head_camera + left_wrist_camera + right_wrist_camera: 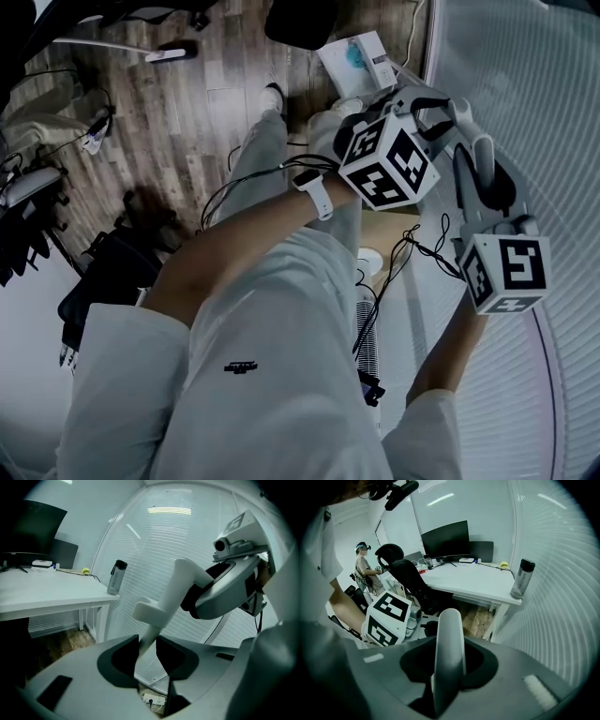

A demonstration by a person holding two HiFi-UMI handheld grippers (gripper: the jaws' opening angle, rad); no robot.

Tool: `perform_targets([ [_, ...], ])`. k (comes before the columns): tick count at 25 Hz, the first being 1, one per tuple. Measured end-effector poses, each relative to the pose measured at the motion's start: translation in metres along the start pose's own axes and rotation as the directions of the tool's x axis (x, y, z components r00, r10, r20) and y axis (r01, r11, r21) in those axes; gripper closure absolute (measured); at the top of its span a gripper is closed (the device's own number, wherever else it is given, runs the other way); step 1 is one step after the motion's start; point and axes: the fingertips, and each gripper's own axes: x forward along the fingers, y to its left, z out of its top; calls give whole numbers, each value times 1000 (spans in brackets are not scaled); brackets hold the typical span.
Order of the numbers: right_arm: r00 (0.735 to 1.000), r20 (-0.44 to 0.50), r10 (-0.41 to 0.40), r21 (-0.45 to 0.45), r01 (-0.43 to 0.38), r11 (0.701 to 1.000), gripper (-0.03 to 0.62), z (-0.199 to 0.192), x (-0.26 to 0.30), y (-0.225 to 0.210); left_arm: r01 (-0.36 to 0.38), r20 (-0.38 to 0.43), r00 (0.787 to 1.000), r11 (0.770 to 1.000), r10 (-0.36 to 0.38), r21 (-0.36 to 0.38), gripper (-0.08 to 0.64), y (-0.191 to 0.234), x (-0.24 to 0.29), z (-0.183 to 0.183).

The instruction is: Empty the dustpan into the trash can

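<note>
The left hand-held gripper (pixel 147 645) pinches the thin lower stem of the dustpan's white handle (pixel 174 590) and the right hand-held gripper (pixel 449 670) clamps its rounded upper end. I judge it best carried level and tipped only over the trash can (neither pan nor can shows in any view). A slatted curved wall (pixel 562 573) stands close, a worktop (pixel 471 581) with a bottle (pixel 522 578) at its corner lies beyond, and trailing cables (pixel 412 248) by the person's legs could snag.

I am watching the handle (pixel 449 630) running down behind the right claw (pixel 449 667); its lower end is lying hidden in all views.
</note>
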Motion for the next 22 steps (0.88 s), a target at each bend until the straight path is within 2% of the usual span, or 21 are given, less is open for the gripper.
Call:
perform_targets([
  [10, 997, 23, -73, 23, 72, 997, 499, 15, -15, 6, 44, 22, 999, 999, -44, 23, 442, -5, -10, 20],
  [22, 988, 93, -120, 36, 117, 992, 497, 60, -47, 27, 56, 84, 995, 996, -61, 66, 442, -7, -46, 67],
])
